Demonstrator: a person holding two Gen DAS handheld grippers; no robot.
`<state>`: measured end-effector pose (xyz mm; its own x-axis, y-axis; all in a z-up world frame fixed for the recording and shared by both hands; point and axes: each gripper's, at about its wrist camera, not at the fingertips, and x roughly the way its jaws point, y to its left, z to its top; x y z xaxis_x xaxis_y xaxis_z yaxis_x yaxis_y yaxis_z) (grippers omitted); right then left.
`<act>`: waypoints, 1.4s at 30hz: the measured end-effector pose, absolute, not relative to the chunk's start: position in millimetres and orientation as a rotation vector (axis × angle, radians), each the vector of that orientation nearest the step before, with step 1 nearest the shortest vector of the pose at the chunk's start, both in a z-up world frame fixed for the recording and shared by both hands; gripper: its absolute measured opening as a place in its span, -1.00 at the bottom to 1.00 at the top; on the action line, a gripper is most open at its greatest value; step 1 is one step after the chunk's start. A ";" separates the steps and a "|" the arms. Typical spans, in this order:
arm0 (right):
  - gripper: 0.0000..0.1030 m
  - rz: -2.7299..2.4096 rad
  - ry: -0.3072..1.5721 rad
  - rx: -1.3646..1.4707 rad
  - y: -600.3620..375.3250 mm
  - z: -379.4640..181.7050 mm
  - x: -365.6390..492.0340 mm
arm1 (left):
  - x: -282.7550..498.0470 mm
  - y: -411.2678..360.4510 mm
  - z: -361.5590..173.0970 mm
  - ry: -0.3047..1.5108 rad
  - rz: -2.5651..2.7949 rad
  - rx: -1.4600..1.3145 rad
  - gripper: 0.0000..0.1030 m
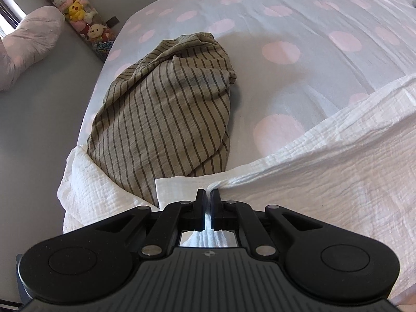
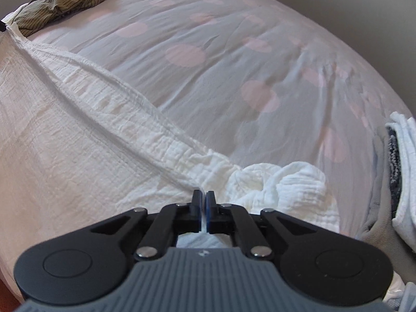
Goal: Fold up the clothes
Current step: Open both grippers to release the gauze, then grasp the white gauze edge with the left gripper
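Across the bed (image 1: 312, 13), lower frame | white crinkled garment (image 1: 325, 169): light, limp, bunches; I hold its edge | left gripper (image 1: 208, 193) jaws pinched on cloth | right gripper (image 2: 203, 195) jaws closed, grip on cloth unclear

A home bedroom: polka-dot bed (image 1: 286, 26), plush toys (image 1: 75, 10)

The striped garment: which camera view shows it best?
The left wrist view. There the striped garment lies large and sharp beyond the left gripper, its stripes clear. The right wrist view shows it only as a small crumpled heap at the far upper left edge.
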<state>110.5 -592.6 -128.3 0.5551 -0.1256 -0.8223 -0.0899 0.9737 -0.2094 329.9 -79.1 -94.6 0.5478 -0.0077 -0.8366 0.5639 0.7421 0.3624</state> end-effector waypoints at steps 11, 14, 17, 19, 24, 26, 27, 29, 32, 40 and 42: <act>-0.97 -0.192 0.896 -0.214 -607.6 -106.7 144.8 | 346.1 -89.9 -85.6 0.893 -0.324 0.644 -0.96; -0.97 -0.211 0.908 -0.181 -611.5 -119.7 157.2 | 357.0 -93.5 -93.1 0.908 -0.315 0.634 -0.97; -0.97 -0.222 0.928 -0.161 -612.9 -136.7 167.5 | 366.1 -96.6 -110.1 0.950 -0.310 0.644 -0.96; -0.97 -0.221 0.943 -0.154 -612.1 -147.2 171.9 | 370.1 -97.3 -121.7 0.971 -0.304 0.645 -0.96; -0.81 -0.229 0.935 -0.095 -616.1 -156.4 174.5 | 375.1 -95.6 -138.8 1.005 -0.296 0.617 -0.78; -0.68 -0.233 0.911 -0.034 -621.5 -150.6 169.6 | 372.8 -95.4 -139.4 1.001 -0.286 0.615 -0.67; -0.50 -0.244 0.895 -0.011 -624.4 -146.0 165.4 | 371.1 -95.2 -137.8 0.993 -0.281 0.612 -0.55; -0.36 -0.269 0.847 0.040 -628.9 -134.6 152.2 | 363.3 -94.3 -130.1 0.961 -0.277 0.598 -0.24; -0.36 -0.319 0.784 0.117 -630.8 -117.0 125.5 | 347.0 -91.2 -114.8 0.903 -0.273 0.585 0.07; -0.13 -0.370 0.727 0.367 -590.0 -103.2 56.3 | 310.5 -54.5 -80.4 0.891 -0.241 0.523 0.09; -0.08 -0.351 0.698 0.440 -572.5 -104.1 43.7 | 302.7 -37.1 -71.2 0.900 -0.230 0.489 0.13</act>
<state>43.7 -572.5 -104.1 0.7145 -0.1621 -0.6806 0.4496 0.8517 0.2691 302.7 -37.1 -71.2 0.6071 0.0108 -0.7946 0.3902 0.8670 0.3099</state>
